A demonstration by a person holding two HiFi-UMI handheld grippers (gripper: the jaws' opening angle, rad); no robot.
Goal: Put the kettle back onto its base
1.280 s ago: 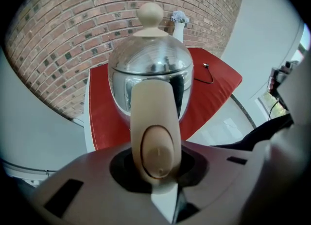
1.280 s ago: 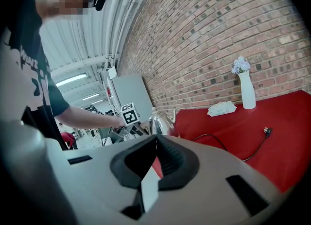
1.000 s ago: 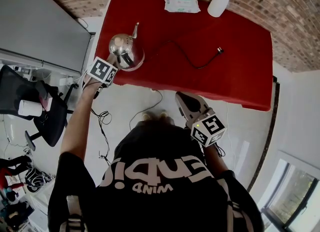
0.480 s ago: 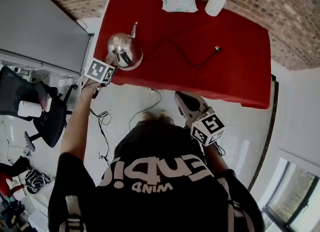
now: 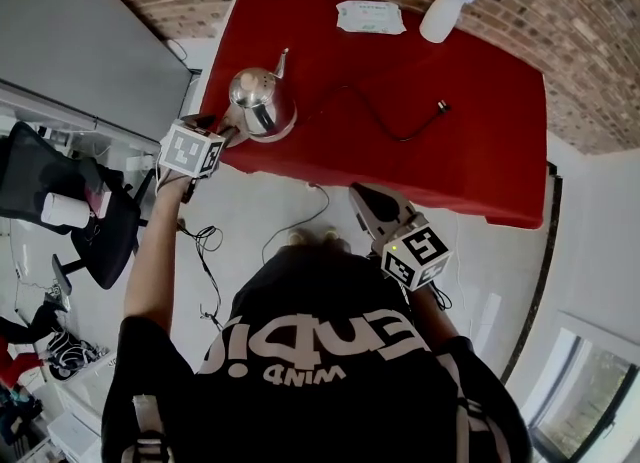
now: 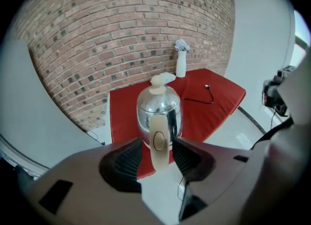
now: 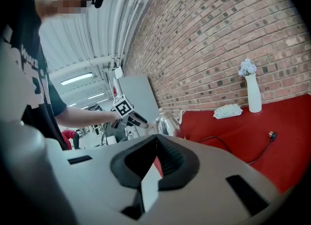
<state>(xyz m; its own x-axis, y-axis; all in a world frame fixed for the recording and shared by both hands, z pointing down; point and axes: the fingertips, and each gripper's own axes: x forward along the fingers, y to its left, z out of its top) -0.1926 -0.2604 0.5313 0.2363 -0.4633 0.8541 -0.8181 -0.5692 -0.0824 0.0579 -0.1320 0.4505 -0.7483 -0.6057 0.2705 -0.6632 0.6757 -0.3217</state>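
The left tool (image 6: 157, 143) is spread about the kettle (image 6: 159, 107) handle (image 6: 159, 157), untouched; straight withdrawal is advised so nothing is nudged.

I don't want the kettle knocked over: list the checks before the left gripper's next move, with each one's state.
1. Kettle upright on base: ok.
2. Kettle seated flush: cannot tell.
3. Left gripper open, pads off the handle between them: ok.
4. Right gripper shut, empty, off the table: ok.
5. Plug in a socket: not ok, lies loose on table.
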